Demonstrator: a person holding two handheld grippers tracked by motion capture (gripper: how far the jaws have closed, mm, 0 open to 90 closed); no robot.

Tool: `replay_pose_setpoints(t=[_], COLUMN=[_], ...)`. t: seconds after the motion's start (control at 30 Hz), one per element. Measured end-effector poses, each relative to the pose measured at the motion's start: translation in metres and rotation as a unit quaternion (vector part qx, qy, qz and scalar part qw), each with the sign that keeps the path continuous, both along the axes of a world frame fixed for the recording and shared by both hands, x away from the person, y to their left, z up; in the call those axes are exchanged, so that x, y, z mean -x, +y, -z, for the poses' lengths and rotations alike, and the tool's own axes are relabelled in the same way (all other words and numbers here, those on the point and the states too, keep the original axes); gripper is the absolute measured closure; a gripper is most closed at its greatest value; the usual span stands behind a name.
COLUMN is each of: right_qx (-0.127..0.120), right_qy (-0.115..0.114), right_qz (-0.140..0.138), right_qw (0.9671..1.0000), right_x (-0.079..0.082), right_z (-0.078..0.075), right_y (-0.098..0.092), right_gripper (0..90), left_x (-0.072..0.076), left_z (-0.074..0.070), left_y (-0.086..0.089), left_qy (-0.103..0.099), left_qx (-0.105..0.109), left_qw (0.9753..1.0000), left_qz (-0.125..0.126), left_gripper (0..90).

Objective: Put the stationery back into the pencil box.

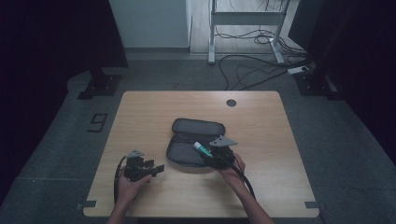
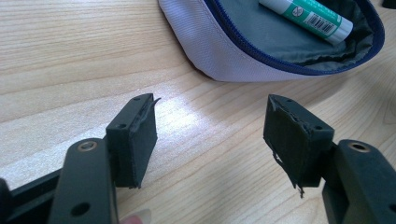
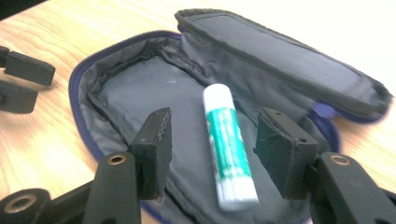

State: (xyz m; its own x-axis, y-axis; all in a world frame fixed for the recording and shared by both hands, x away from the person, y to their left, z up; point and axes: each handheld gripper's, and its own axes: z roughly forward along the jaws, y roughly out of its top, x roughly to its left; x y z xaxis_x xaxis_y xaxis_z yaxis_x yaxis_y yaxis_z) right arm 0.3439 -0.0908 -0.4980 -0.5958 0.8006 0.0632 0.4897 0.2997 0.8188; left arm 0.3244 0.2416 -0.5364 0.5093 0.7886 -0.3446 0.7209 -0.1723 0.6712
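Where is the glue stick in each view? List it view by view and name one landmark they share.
High view: the glue stick lies mid-table, in the open pencil case, just left of the right tool.
Left gripper view: top right, inside the case, beyond the left tool.
Right gripper view: centre, lying in the case between the open jaws, untouched.
Shared landmark: the case's blue zipper edge.

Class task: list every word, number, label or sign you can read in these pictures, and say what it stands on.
"9": dark floor marking left of the table.
Glue stick in the open pouch: barcode and a small round symbol on its green label, print too small to read.
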Motion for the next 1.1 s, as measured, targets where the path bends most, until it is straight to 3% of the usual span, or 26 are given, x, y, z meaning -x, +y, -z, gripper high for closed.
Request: replay_pose_setpoints(t=[0.23, 0.4, 0.8, 1.1], right_qx=[-0.013, -0.004, 0.014, 0.018], right_qy=[-0.020, -0.035, -0.011, 0.001], right_qz=[0.010, 0.038, 0.086, 0.097], right_qw=[0.9997, 0.9986, 0.9961, 0.9952], right_x=[0.026, 0.042, 0.057, 0.057], right_z=[0.001, 0.009, 0.040, 0.046], right_y=[-0.036, -0.067, -0.119, -0.129], right_gripper=[45.3, 45.4, 45.4, 44.1], left_x=[0.000, 0.000, -0.001, -0.001], left_z=[0.001, 0.002, 0.005, 0.006], left_y=[0.004, 0.006, 0.010, 0.011], left_qy=[0.001, -0.002, 0.002, 0.000], left_qx=[0.000, -0.001, -0.002, -0.003], left_qw=[1.0000, 0.9999, 0.9998, 0.9998], left_qz=[-0.006, -0.011, -0.020, -0.022], left_gripper=[35.0, 35.1, 35.1, 35.0])
